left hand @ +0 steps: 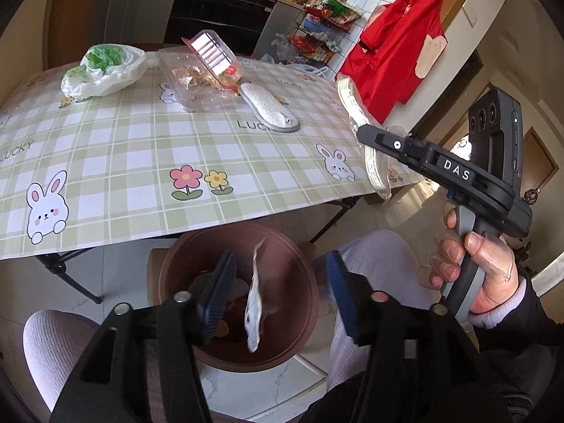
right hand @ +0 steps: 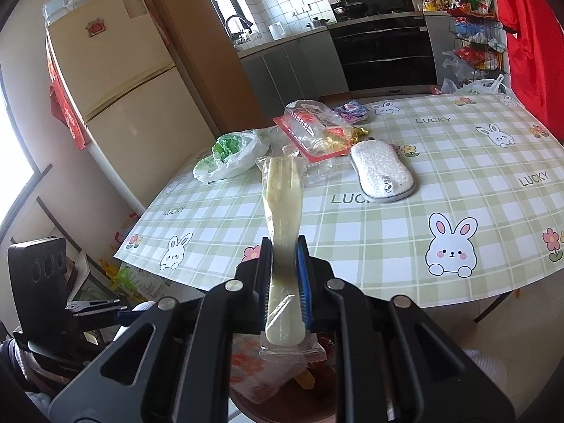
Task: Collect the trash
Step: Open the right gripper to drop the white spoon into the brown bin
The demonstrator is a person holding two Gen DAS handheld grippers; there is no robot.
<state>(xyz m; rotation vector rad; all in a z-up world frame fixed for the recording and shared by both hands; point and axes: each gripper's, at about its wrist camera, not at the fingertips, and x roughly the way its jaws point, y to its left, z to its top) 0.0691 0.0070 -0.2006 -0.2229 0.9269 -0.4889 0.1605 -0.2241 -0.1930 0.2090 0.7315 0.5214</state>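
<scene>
My left gripper [left hand: 278, 290] is open above a brown trash bin [left hand: 303, 349] below the table's front edge. A white wrapper [left hand: 254, 303] is in the air between the jaws, over the bin, touching neither pad. My right gripper [right hand: 284, 264] is shut on a cream plastic fork in a clear wrapper [right hand: 280, 204]; it also shows in the left wrist view [left hand: 373, 172], at the table's right corner. On the table lie a white bag with green inside [left hand: 104, 68], a clear plastic tray [left hand: 197, 84] and a white sponge [left hand: 269, 107].
The table [left hand: 141, 162] has a green checked cloth with rabbits. A purple packet [right hand: 350, 110] lies at its far side. A red garment [left hand: 398, 56] hangs at the right. My knees [left hand: 53, 345] flank the bin. A fridge [right hand: 116, 88] stands left of the table.
</scene>
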